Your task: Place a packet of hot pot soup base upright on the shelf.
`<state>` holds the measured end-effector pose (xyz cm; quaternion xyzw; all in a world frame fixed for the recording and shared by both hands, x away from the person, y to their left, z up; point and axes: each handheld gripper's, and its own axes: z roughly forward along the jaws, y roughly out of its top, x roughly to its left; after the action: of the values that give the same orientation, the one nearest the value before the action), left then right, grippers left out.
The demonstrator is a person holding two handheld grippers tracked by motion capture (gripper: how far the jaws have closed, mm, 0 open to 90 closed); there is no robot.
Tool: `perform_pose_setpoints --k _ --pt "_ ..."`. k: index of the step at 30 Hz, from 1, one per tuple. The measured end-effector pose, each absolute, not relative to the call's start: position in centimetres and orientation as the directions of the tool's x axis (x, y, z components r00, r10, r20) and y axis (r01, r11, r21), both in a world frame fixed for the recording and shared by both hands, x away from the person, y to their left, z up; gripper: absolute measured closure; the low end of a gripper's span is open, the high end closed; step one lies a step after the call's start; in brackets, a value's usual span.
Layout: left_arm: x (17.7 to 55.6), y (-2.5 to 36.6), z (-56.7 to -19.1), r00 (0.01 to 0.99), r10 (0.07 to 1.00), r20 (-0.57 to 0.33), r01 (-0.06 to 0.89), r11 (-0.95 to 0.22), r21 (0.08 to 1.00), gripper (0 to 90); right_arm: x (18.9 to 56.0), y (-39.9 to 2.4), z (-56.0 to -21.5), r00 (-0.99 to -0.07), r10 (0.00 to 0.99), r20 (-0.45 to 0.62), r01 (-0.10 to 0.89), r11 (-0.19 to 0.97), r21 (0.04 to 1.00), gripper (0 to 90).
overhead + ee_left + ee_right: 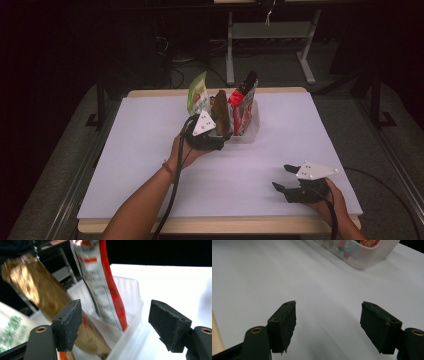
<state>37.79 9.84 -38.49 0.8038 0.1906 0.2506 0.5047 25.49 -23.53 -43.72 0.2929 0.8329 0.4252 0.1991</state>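
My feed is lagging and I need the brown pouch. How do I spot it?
Find the clear bin at the far middle of the white table. Three pouches stand upright in it, and the brown pouch is the middle one, just beyond the left gripper. It is plain golden brown, between the green-and-white pouch and the red-and-white one.

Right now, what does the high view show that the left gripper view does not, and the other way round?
High view alone: the whole white table, the right gripper open and empty near the front edge, and both forearms. Left gripper view alone: the left gripper close up, jaws wide apart, no pad pressing on anything, with the clear bin's rim between them, and small print on the red and white packet. Both share the bin with the brown packet and the green and white packet standing in it.
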Motion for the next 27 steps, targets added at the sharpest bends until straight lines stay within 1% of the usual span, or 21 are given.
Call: perform_pose_setpoints --k 3,5,8,10,13,22,27 --pt "37.6 10.5 -38.7 0.805 0.561 0.193 0.069 -0.412 0.908 20.7 25.5 -23.6 -43.8 -0.749 0.658 -0.083 0.319 0.468 0.824 27.5" --pt "37.4 11.2 -39.0 0.805 0.564 0.182 0.089 -0.419 0.904 20.4 25.6 -23.6 -43.8 -0.748 0.659 -0.075 0.327 0.465 0.823 27.3" --pt "36.9 12.2 -39.2 0.81 0.555 0.186 0.086 -0.427 0.9 21.4 25.7 -23.7 -43.9 -0.745 0.662 -0.083 0.326 0.47 0.82 27.1" --pt "36.7 12.9 -39.3 0.815 0.553 0.173 0.095 -0.422 0.902 20.8 25.6 -23.7 -43.9 -0.743 0.664 -0.082 0.327 0.467 0.822 27.1" --pt "36.3 14.0 -39.7 0.814 0.552 0.181 0.101 -0.442 0.891 19.9 25.7 -23.8 -43.8 -0.741 0.666 -0.081 0.327 0.464 0.823 27.1" --pt "35.8 15.5 -40.3 0.809 0.551 0.203 0.114 -0.486 0.866 17.4 25.7 -23.9 -43.8 -0.741 0.667 -0.083 0.325 0.463 0.824 27.1" --pt "35.1 16.1 -40.6 0.816 0.534 0.22 0.101 -0.507 0.856 17.2 25.6 -23.9 -43.8 -0.743 0.663 -0.084 0.321 0.463 0.826 27.1"
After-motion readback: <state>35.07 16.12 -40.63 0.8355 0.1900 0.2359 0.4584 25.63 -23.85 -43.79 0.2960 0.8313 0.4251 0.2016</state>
